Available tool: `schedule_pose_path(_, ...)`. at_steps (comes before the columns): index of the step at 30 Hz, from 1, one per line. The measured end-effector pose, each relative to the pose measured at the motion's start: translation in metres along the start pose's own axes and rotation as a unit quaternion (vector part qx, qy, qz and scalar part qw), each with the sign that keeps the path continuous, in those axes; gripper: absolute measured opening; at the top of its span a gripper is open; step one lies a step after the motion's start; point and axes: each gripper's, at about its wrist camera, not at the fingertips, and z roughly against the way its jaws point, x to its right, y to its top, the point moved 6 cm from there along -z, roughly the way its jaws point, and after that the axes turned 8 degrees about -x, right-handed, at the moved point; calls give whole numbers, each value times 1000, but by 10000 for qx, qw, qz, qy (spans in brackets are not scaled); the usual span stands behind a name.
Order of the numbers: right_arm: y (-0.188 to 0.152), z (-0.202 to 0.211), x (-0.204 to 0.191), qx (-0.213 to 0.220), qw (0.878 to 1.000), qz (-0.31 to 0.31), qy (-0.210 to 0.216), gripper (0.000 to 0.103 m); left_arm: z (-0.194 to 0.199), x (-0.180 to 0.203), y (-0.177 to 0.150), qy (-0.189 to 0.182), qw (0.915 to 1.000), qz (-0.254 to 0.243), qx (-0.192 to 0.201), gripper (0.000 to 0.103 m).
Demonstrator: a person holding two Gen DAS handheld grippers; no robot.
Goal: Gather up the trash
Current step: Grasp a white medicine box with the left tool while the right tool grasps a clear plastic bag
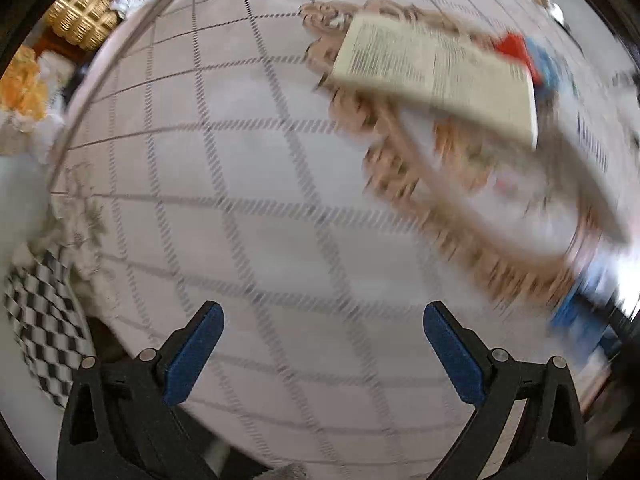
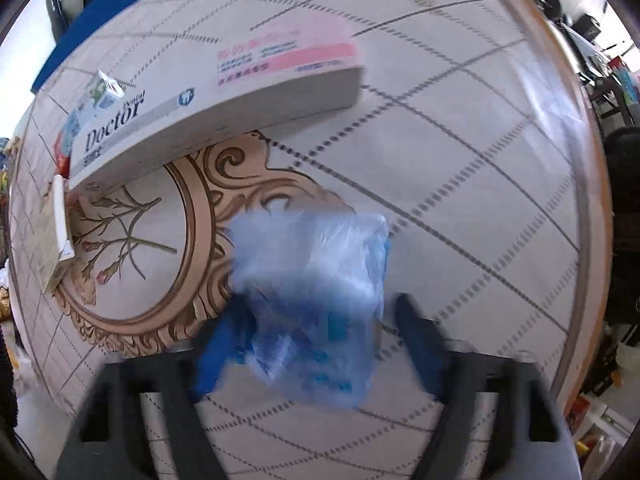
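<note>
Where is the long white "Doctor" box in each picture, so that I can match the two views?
Left wrist view: long white box, upper right, blurred.
Right wrist view: same box, upper left, its "Doctor" print readable.
Shared landmark: the tan ornate ring printed on the tablecloth, under the box.

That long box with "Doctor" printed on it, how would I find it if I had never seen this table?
Start at the round table with the grey-lined cloth and find the tan ornamental ring at its middle. The long box lies across the ring's far edge. It is the biggest carton there, white with a pink end, unlike the small packets beside it.
</note>
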Motion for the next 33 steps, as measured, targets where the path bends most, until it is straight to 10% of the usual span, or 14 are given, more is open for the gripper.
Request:
schedule_pose_path(2, 14, 7, -7, 59, 9999, 7, 85, 32, 8, 8, 23, -356, 9988, 313, -111, 102)
schedule_pose_path(7, 50, 25, 0, 215, 9983, -533, 112, 22, 22, 19, 80, -1033, 9855, 1294, -375, 102)
schedule_pose_path(17, 94, 14, 5, 91, 9938, -1109, -9, 22, -30, 15, 129, -1832, 9137, 3276, -1558, 101)
schedule_pose_path(19, 97, 14, 2, 102, 9941, -1075, -74, 22, -32, 14, 130, -1662, 9190, 3249, -1490, 99)
schedule_pose_path(26, 81, 7, -22, -31, 9988, -488, 86, 22, -19, 31, 106, -567, 9925, 876, -640, 89)
schedule_pose_path(33, 18, -8, -29, -555, 9971, 473, 202, 22, -29, 21, 14, 316, 9869, -1551, -321, 89)
